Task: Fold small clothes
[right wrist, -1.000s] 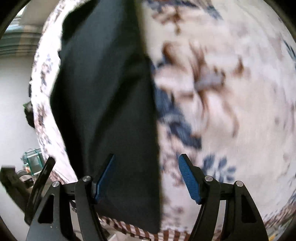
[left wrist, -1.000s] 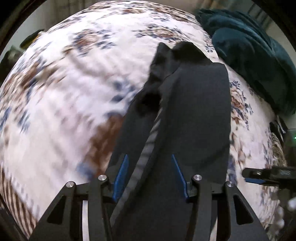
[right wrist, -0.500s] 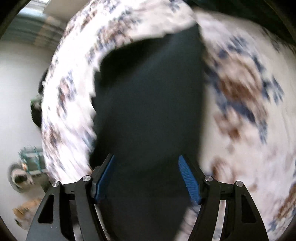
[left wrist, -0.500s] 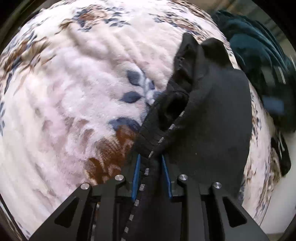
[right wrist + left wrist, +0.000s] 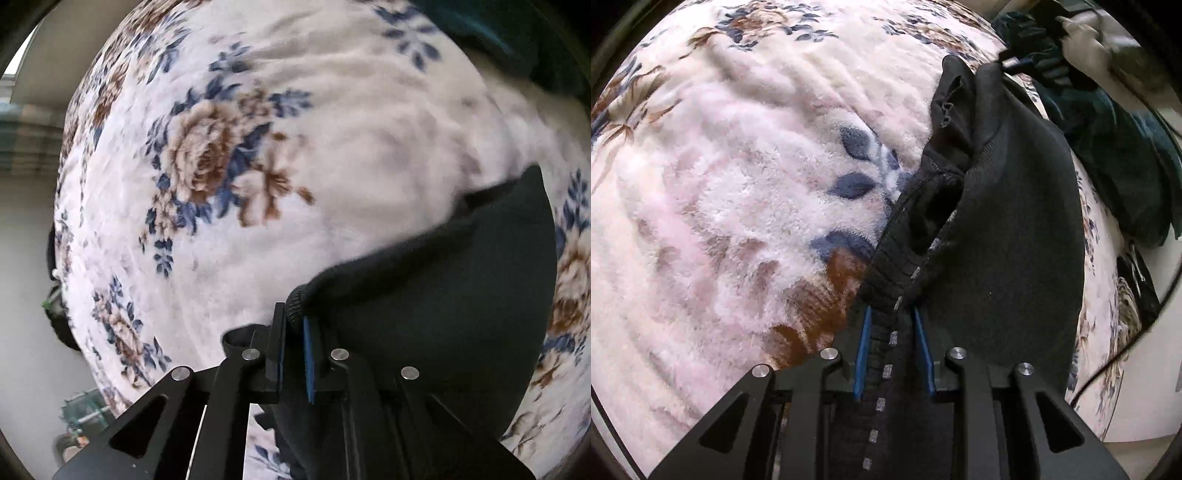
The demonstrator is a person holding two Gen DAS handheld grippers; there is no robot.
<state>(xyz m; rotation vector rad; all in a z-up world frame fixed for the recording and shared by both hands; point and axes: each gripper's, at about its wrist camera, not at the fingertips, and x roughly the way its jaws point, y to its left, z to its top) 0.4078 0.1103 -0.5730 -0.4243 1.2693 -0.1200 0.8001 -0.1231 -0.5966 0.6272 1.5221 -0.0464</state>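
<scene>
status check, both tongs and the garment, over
Left tongs shut on black garment waistband. Right tongs shut on its ribbed edge. Garment on floral blanket; teal cloth beside it.

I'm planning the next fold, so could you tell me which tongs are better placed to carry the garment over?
Right, probably. The right tongs pinch the black garment's free hem corner; the left tongs clamp its bunched waistband, better as anchor.

One black garment (image 5: 1008, 236), two blankets (image 5: 738, 184)
</scene>
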